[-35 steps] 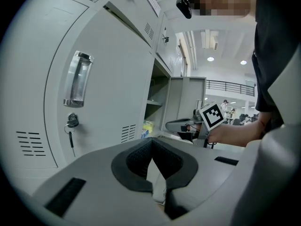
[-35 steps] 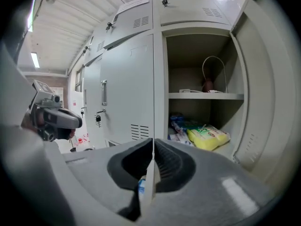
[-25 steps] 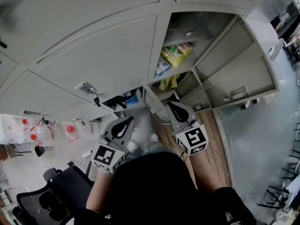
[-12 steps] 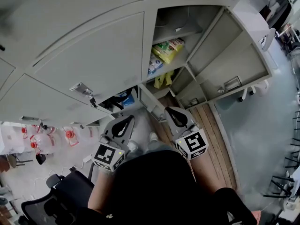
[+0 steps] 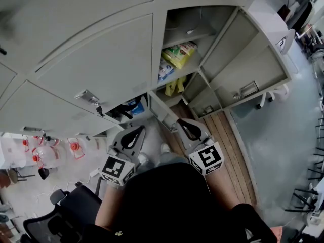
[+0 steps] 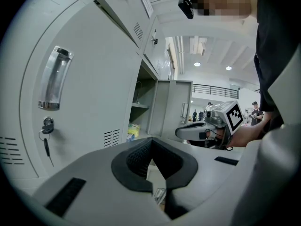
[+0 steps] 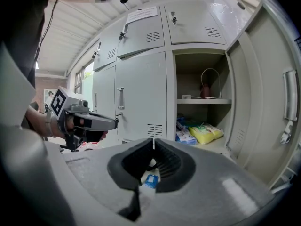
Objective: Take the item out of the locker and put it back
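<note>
Lockers (image 5: pixel 101 59), L gripper (image 6: pixel 151 141), R gripper (image 7: pixel 154 141) closed, empty

Before you, the grey locker (image 7: pixel 197 74) stands with its door (image 7: pixel 277 107) swung wide to the right. On its lower shelf (image 7: pixel 218 147) a yellow packet (image 7: pixel 205 132) lies flat, with a blue-and-white packet (image 7: pixel 186 135) touching its left side.

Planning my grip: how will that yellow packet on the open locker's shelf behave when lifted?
The yellow packet looks like a puffy plastic bag, so it would probably sag and crinkle, not stay stiff. Being puffy, it is likely light. Its shiny film might slip.
</note>
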### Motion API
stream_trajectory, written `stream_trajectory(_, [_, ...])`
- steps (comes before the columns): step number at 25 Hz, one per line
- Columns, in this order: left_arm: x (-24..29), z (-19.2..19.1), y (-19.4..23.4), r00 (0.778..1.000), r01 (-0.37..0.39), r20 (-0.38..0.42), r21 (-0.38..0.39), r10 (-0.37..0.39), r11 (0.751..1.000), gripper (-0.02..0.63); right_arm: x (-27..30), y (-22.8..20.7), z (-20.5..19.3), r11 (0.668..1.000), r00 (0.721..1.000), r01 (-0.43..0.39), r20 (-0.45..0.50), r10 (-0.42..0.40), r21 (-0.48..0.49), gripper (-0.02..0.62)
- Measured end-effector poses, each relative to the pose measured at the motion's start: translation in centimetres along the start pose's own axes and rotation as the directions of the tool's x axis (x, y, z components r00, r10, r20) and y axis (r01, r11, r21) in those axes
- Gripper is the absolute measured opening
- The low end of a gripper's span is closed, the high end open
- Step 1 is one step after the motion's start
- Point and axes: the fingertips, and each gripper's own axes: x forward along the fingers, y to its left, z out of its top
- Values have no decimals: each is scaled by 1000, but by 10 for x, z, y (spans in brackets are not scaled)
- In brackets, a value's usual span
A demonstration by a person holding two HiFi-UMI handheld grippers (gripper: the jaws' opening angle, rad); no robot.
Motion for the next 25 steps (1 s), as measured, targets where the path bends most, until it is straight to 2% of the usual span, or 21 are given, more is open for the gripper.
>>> stream_trajectory(25, [6,-3,1,1000,7,-13,-6,-7,1000,11,2,-8,-6,1000,1000,3,-25,-3,4,6])
